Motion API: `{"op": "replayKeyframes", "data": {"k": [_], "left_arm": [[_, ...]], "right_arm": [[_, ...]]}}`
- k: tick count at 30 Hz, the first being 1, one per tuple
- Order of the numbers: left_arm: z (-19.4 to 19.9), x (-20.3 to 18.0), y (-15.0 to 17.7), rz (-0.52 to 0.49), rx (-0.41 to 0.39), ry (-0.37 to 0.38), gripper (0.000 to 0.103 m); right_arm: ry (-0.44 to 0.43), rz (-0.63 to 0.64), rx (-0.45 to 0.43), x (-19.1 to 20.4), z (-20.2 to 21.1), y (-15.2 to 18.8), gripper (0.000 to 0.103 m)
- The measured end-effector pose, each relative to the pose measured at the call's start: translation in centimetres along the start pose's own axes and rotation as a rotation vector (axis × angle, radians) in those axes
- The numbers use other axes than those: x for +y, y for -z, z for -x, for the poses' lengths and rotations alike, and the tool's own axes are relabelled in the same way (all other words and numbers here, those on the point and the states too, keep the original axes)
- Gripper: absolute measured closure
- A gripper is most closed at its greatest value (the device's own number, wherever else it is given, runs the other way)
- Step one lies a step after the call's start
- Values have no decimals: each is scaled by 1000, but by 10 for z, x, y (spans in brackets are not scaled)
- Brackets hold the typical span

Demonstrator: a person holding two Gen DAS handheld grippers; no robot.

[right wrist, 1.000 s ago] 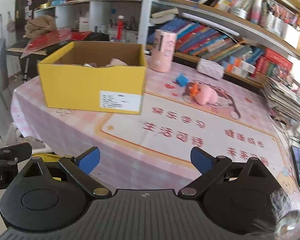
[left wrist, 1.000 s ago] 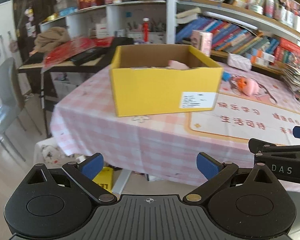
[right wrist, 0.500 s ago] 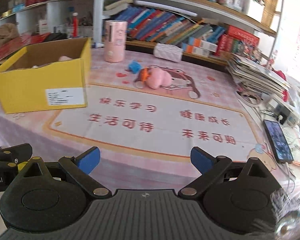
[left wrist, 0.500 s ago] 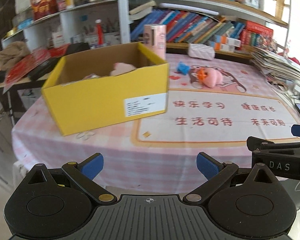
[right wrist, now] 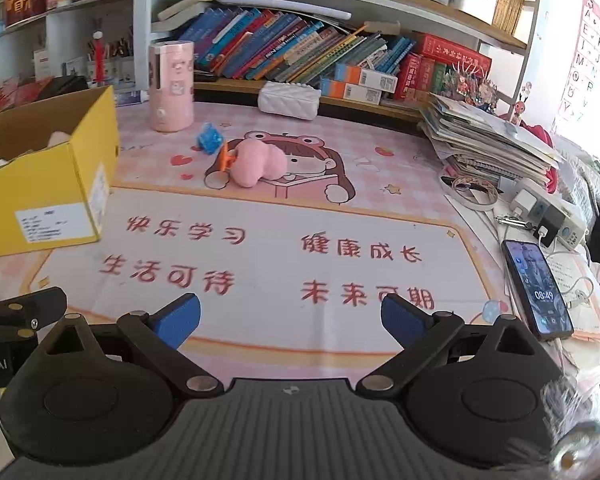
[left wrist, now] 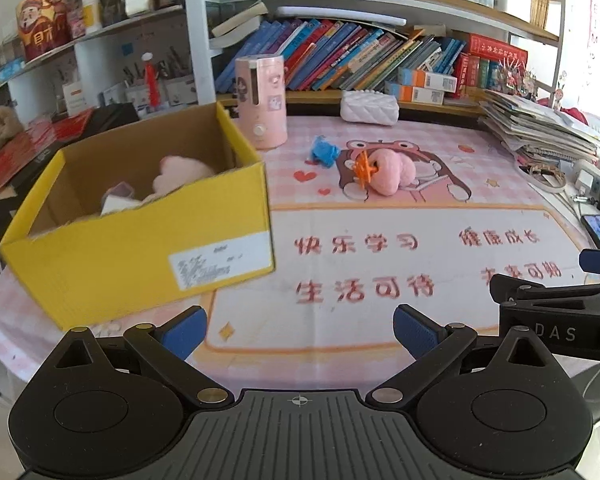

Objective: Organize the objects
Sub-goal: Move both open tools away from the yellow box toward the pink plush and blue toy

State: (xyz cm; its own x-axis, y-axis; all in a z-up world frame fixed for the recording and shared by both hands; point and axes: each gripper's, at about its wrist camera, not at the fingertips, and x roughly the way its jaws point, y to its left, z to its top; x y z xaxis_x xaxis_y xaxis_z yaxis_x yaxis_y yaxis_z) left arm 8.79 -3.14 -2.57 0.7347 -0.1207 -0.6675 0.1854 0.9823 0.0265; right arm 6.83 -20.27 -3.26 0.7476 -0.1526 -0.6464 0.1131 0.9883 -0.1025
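Left wrist view: the left hand-held gripper [left wrist: 299, 326] hovers at the near desk [left wrist: 500, 152] edge, jaws apart and empty. A yellow box [left wrist: 140, 264] sits ahead to the left, already holding soft pink items — while a pink plush toy [left wrist: 386, 170] and a small blue toy [left wrist: 323, 152] lie loose beyond.

Right wrist view: the right hand-held gripper [right wrist: 290, 320] is likewise spread and empty, well short of the pink plush toy [right wrist: 258, 164]. Judging by this, the step is an approach; next comes reaching forward to straddle the plush.
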Motion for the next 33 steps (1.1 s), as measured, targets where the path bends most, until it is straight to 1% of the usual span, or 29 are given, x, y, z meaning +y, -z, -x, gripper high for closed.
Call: {"op": "replayKeyframes", "data": {"k": [10, 18, 23, 29, 33], "left_arm": [[-33, -20, -38, 22, -36, -31, 2], [-57, -38, -61, 48, -26, -65, 2], [-71, -50, -69, 55, -7, -76, 2], [-84, -63, -79, 58, -8, -98, 2], [-93, -72, -87, 51, 0, -91, 2]], "right_arm": [[-43, 10, -32, -25, -41, -44, 5], [-99, 24, -37, -46, -74, -72, 6], [-135, 24, -26, -57, -93, -82, 8], [-165, 10, -11, -71, -112, -90, 8], [-184, -3, -19, -82, -123, -95, 8]]}}
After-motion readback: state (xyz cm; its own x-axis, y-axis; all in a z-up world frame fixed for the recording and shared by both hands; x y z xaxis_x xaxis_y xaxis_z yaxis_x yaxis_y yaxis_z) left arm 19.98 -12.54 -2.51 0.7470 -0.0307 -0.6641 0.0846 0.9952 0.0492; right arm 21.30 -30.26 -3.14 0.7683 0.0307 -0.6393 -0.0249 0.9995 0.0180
